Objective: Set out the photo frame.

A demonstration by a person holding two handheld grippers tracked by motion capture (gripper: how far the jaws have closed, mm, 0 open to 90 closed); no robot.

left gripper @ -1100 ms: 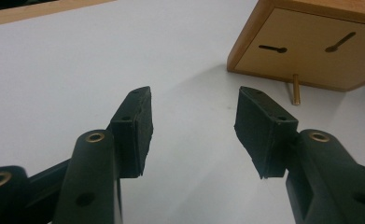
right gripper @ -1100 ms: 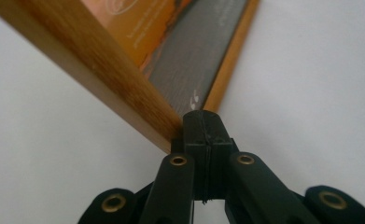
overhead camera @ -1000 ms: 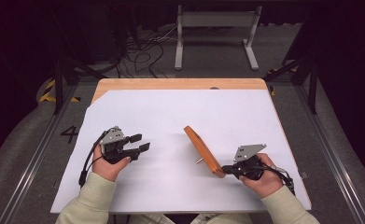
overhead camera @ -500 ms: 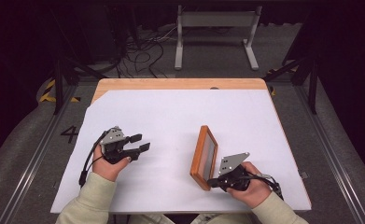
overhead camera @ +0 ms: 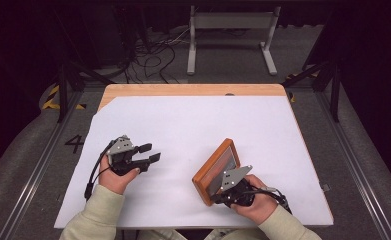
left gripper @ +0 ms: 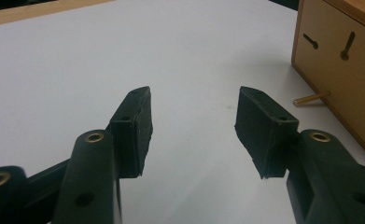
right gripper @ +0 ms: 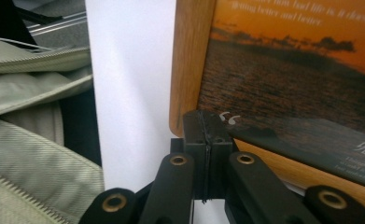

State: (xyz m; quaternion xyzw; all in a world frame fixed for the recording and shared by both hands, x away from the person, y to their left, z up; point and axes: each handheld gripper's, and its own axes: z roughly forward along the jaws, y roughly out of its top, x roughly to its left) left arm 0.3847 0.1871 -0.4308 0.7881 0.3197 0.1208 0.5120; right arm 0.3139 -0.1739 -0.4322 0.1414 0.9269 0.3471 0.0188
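You're in a lab-style recording bay: black surroundings, a paper-covered wooden table, tangled cables at 11 o'clock, floor rails alongside.

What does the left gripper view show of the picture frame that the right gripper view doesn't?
Left gripper view: the frame's plain wooden back, with two hanging slots and a peg sticking out near its bottom edge, beyond the open left tongs. Right gripper view: the front, a sunset sea photo with white lettering, just behind the shut right tongs, plus a pale sleeve. Shared: the wooden frame and the white table cover.
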